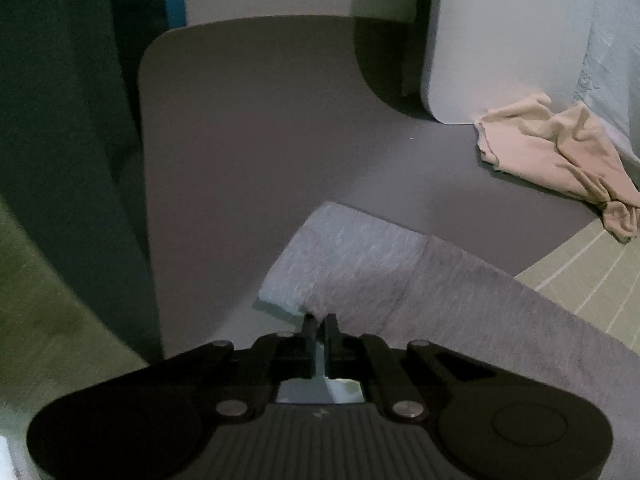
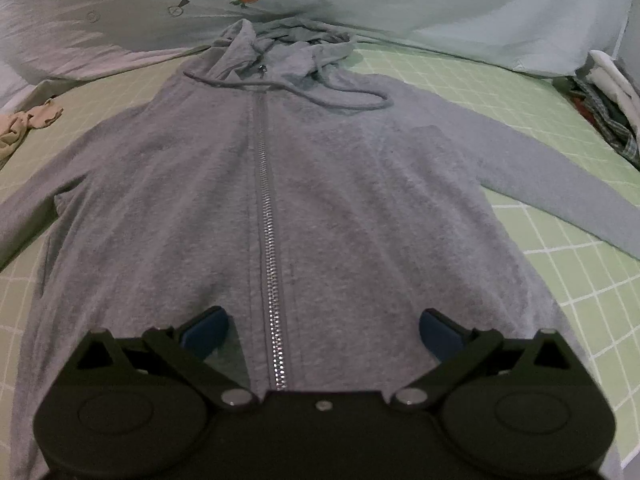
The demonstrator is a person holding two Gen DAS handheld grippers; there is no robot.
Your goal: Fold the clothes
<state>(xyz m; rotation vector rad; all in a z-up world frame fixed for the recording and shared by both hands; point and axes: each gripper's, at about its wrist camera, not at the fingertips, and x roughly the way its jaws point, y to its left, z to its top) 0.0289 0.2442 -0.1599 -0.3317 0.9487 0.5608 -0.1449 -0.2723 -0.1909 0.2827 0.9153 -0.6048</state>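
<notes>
My left tool (image 1: 319,322) clenched on hoodie (image 2: 280,184) sleeve cuff (image 1: 288,296); right tool (image 2: 322,330) released over hem, zipper (image 2: 267,216) running straight ahead.

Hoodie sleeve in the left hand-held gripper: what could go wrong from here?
1. The left hand-held gripper pinches only the cuff edge of the sleeve; it may slip out during the fold.
2. The drawstring lies loose across the grey hoodie and could bunch inside a fold.
3. The right hand-held gripper is open above the hem, so nothing anchors the body if the sleeve pull drags it.
</notes>
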